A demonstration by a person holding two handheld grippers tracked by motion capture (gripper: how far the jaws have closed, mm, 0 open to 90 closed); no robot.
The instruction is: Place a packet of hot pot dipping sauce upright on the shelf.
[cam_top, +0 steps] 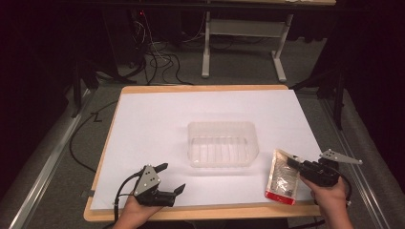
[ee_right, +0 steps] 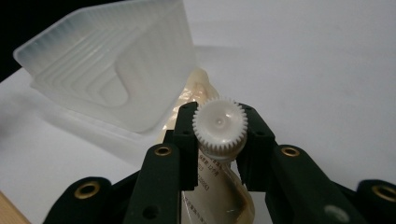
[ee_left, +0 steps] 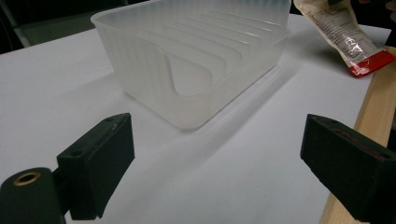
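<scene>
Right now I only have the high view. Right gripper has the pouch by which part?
Observer: The right gripper is clamped just under the pouch's white ribbed cap.
Operator: Pouch off the table?
Observer: Its red bottom edge sits at the white sheet's border, near the wooden rim; contact I can't tell.
Operator: Left gripper holding anything?
Observer: No. The left gripper is open with only white sheet between the pads, pointed at a corner of the clear tray.
</scene>
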